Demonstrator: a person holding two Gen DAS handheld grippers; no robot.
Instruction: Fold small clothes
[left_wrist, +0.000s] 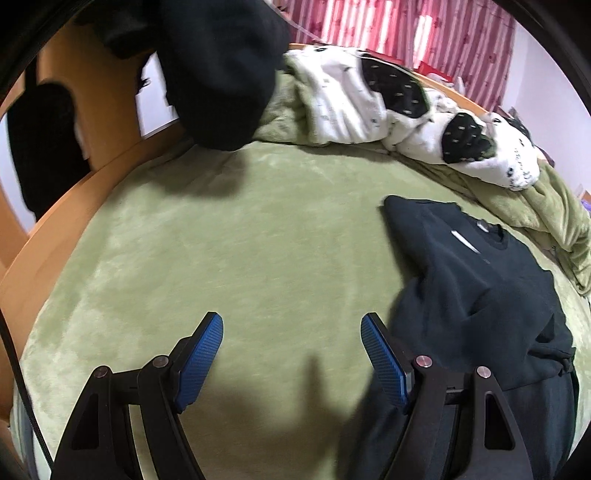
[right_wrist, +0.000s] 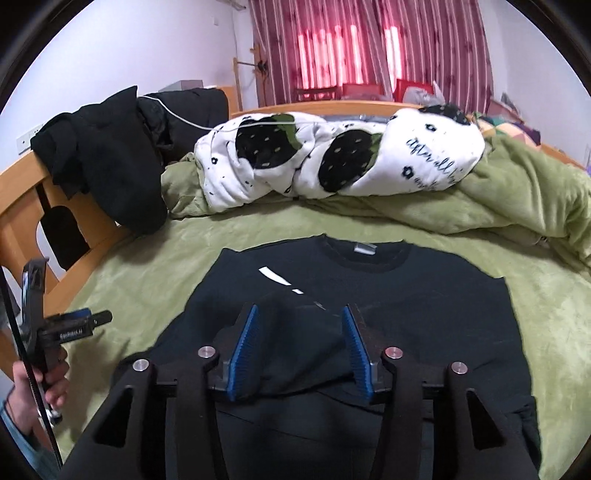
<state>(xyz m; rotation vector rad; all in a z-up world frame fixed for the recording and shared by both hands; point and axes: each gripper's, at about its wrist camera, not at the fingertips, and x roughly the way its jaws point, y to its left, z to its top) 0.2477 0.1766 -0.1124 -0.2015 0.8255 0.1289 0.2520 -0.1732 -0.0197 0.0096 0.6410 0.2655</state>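
**Black top laid out on the bed**

A black long-sleeved top (right_wrist: 369, 306) was seen spread flat, front up, on the green bed cover (right_wrist: 155, 266), its round neckline turned toward the far edge of the bed, where bedding was heaped. A small grey label was visible inside the collar, and a short white stripe was printed on the chest. One sleeve had been folded inward across the front, so that a raised ridge of cloth was formed over the middle. The hem was left toward the near edge.
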